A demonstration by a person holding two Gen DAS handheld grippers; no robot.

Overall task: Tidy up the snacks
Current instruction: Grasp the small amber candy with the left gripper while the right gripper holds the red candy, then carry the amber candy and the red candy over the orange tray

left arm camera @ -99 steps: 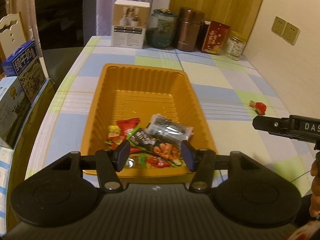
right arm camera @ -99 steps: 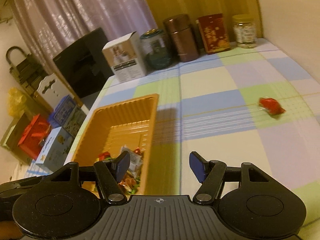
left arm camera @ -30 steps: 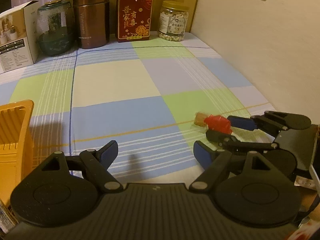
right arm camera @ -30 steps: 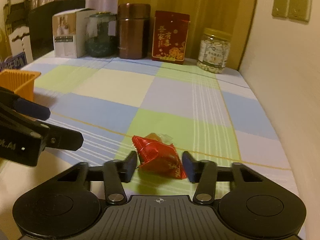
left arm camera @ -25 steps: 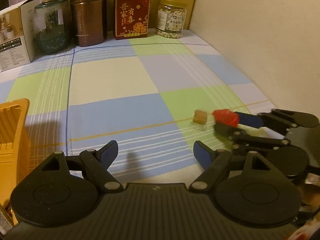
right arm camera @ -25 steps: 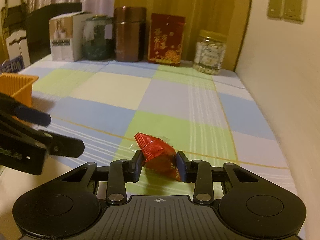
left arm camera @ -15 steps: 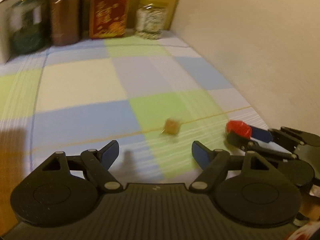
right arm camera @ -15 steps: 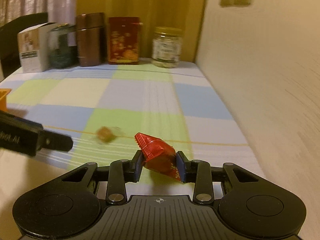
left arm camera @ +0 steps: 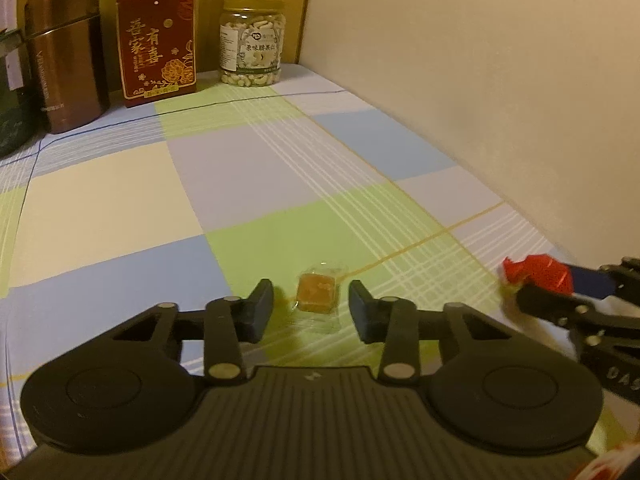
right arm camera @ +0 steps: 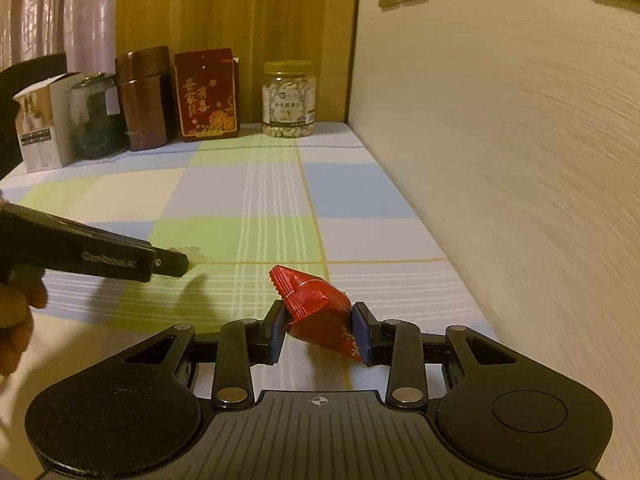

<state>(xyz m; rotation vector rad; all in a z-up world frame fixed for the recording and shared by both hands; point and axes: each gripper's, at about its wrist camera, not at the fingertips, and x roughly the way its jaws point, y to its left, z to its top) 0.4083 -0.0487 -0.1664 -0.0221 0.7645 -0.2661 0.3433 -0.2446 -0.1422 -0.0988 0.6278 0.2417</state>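
A small brown sweet in a clear wrapper (left arm camera: 317,293) lies on the checked tablecloth. My left gripper (left arm camera: 312,310) is open with its fingers on either side of the sweet, not touching it. My right gripper (right arm camera: 320,334) is shut on a red snack packet (right arm camera: 316,312) and holds it above the cloth near the wall. The packet also shows in the left wrist view (left arm camera: 536,274) at the far right. The left gripper (right arm camera: 172,266) shows from the side in the right wrist view, partly covering the sweet (right arm camera: 186,252). The orange basket is out of view.
At the back of the table stand a cashew jar (left arm camera: 253,40), a red box (left arm camera: 157,40), a brown canister (left arm camera: 64,54), a dark glass jar (right arm camera: 94,116) and a white carton (right arm camera: 42,128). A wall (right arm camera: 500,160) runs along the table's right edge.
My left gripper has moved forward and narrowed, so the brown sweet now lies between its fingers. My right gripper stays shut on the red packet, which it has lifted and carried rightward.
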